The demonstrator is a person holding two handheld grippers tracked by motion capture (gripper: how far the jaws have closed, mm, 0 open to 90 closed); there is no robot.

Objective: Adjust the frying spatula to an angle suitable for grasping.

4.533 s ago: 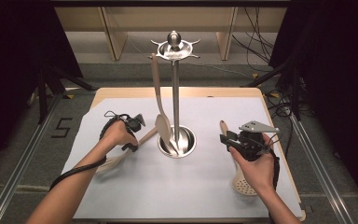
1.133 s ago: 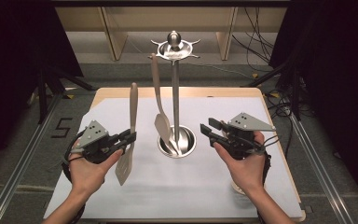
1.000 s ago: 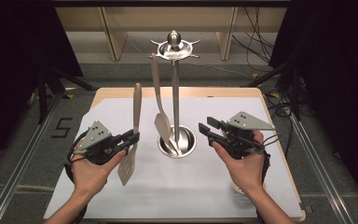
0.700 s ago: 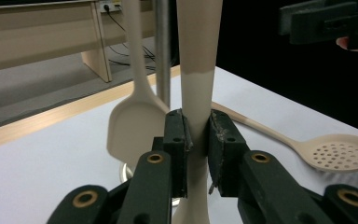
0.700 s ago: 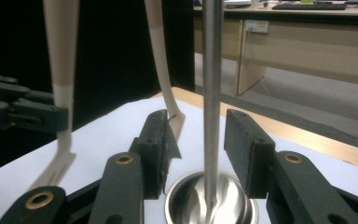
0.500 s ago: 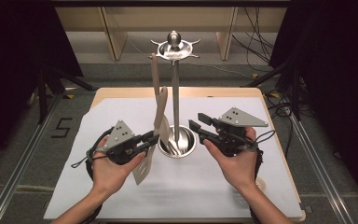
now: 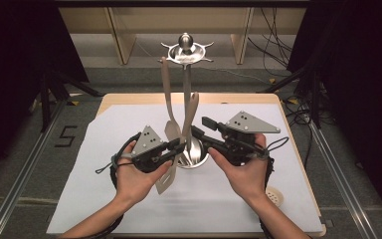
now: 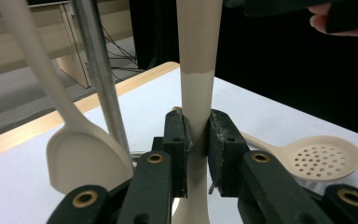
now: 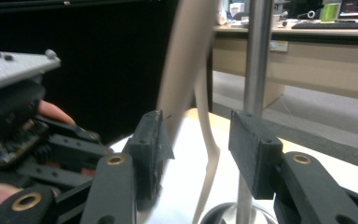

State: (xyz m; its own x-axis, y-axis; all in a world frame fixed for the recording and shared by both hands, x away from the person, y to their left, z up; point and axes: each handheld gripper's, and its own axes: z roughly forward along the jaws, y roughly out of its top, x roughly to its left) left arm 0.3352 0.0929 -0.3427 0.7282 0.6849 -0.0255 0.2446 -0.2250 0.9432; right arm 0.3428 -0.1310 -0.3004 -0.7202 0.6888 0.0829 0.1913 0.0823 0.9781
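We see the bench (image 7: pixel 298 164) first, pale-topped and broad, and at its middle a steel utensil stand (image 7: pixel 186 89) that rises from a round base to a crown of hooks. One beige spoon (image 7: pixel 168 99) hangs from a hook beside the post; a slotted spoon (image 8: pixel 324 158) lies flat on the bench, well apart at the right edge.

We hold a beige spatula (image 7: pixel 185 132) in the left tongs (image 7: pixel 179 148), their pads pressed on its handle just above the blade, as the left gripper view shows plainly. The spatula stands nearly upright, its blade low over the bench in front of the base, its long axis running up and a little rightward along the post, its handle end well short of the hooks.

The right tongs (image 7: pixel 198 128) have just been opening and now stand wide. In the right gripper view the spatula handle passes between the jaws, close to one pad, though we cannot tell whether it touches; nothing is gripped there.

We judge that the coming move turns on this: the handle's top lies straight up from the left tongs and below the crown, so the spatula must rise along its own axis for its end to reach a free hook. The left hand (image 7: pixel 139 177) carries it; the right hand (image 7: pixel 243 172), just beside the handle, is placed to steady it.
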